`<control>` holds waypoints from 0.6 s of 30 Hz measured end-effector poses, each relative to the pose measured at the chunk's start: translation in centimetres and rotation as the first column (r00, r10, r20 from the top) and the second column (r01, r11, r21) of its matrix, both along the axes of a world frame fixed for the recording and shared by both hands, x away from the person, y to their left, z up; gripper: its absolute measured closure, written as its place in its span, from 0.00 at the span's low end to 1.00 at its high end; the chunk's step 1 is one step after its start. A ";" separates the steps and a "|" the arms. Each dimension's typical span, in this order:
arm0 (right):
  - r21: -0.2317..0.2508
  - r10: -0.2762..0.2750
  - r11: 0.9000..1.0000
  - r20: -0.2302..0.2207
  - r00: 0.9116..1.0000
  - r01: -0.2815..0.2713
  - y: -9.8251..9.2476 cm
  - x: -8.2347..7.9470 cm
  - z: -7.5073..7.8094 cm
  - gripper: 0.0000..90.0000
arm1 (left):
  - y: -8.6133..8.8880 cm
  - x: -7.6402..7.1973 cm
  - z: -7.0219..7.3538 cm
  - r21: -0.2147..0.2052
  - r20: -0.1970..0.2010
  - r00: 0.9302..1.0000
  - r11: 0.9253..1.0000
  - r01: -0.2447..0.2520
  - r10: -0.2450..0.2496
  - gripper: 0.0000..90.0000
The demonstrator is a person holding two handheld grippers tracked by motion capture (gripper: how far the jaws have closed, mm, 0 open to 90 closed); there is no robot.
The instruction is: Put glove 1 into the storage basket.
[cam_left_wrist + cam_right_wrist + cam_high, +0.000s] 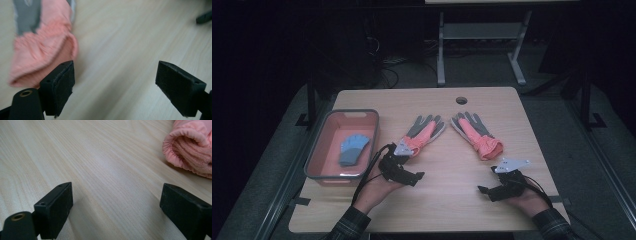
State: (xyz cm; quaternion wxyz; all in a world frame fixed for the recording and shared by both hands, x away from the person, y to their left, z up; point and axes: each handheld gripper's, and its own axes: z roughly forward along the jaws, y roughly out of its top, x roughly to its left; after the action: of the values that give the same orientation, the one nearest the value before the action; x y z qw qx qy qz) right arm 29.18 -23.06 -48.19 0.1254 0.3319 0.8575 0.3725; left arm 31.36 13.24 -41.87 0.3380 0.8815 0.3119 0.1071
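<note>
Right now our work sits around two pink-and-grey gloves lying flat on the wooden table (pixel 447 200). The left glove (pixel 421 134) lies near the middle of the tabletop, fingers pointing away from us, its pink cuff toward us. Our left gripper (pixel 409 175) rests just at that cuff; in the left gripper view the cuff opening sits beside and just beyond one jaw, and we cannot tell whether they touch. That gripper's jaws stand spread wide with bare wood between them, holding nothing.

The right glove (pixel 476 134) lies beside the first, apart from it, cuff turned toward our right hand. Our right gripper (pixel 492 189) rests on the table near that cuff but apart from it. Its jaws are also wide apart over bare wood, and in the right gripper view the ribbed pink cuff lies farther off at the upper right.

At the table's left edge stands a grey bin (pixel 324 132) with a blue glove (pixel 353 148) lying inside.
</note>
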 end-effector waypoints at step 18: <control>-0.001 0.004 1.000 -0.006 1.000 -0.004 -0.1 -0.4 0.1 0.13 | 2.2 -2.0 -3.9 -0.035 0.015 1.000 0.999 0.006 -0.005 0.17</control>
State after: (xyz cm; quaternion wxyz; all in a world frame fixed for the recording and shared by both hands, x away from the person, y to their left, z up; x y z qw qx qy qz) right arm 28.82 -23.16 -48.12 0.1221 0.3314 0.8588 0.3711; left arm 29.32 15.47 -45.80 0.3561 0.8754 0.3088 0.1074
